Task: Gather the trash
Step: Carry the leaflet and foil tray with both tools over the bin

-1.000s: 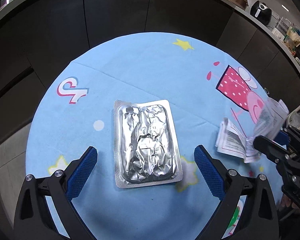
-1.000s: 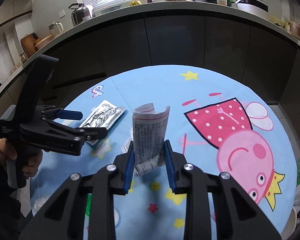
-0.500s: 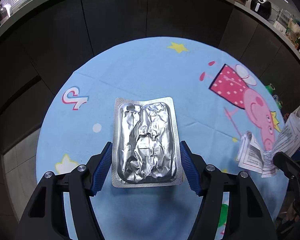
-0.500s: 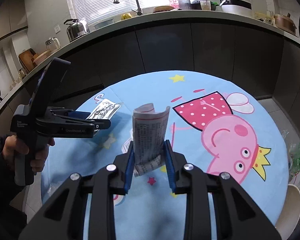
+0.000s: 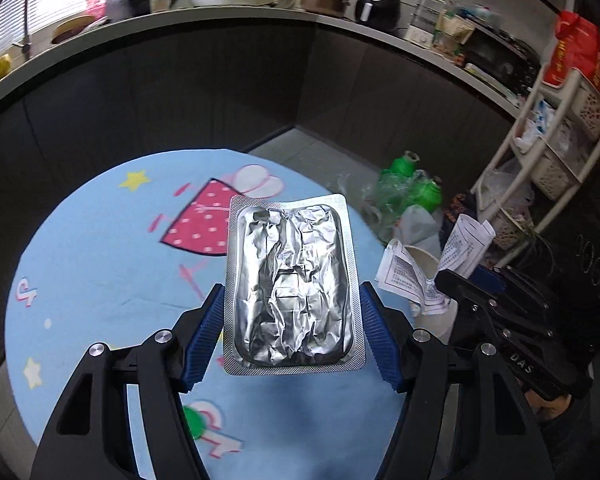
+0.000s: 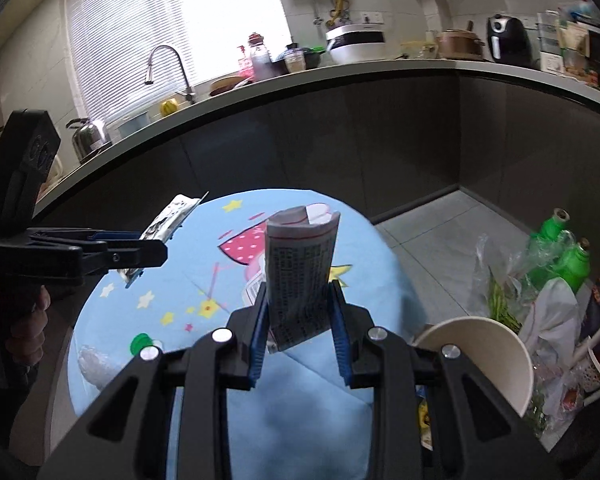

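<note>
From my left wrist, my left gripper (image 5: 292, 328) was clamped on the foil blister pack (image 5: 291, 280), raised above the counter (image 5: 100, 280). From my right wrist, my right gripper (image 6: 299, 332) pinched the folded leaflet (image 6: 300, 276) beside the paper cup (image 6: 496, 356); that thin, floppy paper could slip out.

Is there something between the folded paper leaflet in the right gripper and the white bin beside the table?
Nothing visible. The right gripper holds the folded paper leaflet over the table edge; the white bin stands open just to its right, with only air between.
</note>
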`<state>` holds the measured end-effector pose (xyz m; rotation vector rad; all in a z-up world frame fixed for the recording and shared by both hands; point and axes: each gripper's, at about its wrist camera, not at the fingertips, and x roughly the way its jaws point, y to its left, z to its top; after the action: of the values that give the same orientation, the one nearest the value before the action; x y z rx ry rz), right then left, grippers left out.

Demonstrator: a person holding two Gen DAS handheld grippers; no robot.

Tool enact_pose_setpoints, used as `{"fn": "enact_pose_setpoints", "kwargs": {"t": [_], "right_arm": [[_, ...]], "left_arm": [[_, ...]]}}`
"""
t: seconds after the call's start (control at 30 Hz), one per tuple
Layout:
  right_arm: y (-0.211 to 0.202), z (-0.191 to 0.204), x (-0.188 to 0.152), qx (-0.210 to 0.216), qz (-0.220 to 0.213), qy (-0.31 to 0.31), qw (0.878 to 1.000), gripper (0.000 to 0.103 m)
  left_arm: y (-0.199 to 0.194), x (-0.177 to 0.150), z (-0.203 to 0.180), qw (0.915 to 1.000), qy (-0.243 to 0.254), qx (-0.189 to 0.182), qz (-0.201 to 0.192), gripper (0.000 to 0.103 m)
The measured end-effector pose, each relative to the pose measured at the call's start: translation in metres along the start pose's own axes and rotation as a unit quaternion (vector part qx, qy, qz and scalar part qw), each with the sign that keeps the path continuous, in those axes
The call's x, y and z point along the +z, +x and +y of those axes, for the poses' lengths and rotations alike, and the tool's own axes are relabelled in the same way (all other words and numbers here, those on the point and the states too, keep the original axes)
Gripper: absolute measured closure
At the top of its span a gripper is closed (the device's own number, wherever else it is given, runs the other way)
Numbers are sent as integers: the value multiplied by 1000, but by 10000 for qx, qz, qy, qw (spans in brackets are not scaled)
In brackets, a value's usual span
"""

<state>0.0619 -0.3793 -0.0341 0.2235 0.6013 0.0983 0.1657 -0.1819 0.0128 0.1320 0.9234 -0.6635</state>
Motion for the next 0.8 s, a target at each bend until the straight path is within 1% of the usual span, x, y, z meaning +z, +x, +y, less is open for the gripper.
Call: {"fn": "enact_pose_setpoints", "kwargs": {"t": [0.1, 0.23, 0.37, 0.53, 0.7, 0.77, 0.8], "right_arm": [[-21, -39, -14, -358, -59, 301, 9989, 74], [-40, -80, -36, -661, -96, 660, 9956, 74], [-50, -111, -56, -830, -56, 914, 9923, 73], [-43, -136, -74, -971, 121, 1036, 9898, 73], [-24, -149, -86, -1050, 325, 1091, 9879, 72], [-15, -154, -91, -1046, 419, 1112, 9874, 69], [-9, -155, -94, -1031, 514, 1089, 9874, 62]], "left_arm": [[29, 5, -42, 9991, 273, -293, 134, 40], [57, 8, -88, 9959, 512, -672, 335, 40], [80, 12, -115, 9920, 605, -990, 506, 40], [110, 12, -147, 9881, 738, -1157, 700, 40], [137, 9, -162, 9857, 794, -1174, 909, 40], [149, 8, -166, 9858, 820, -1126, 935, 40], [153, 8, -167, 9861, 832, -1103, 920, 39]]}}
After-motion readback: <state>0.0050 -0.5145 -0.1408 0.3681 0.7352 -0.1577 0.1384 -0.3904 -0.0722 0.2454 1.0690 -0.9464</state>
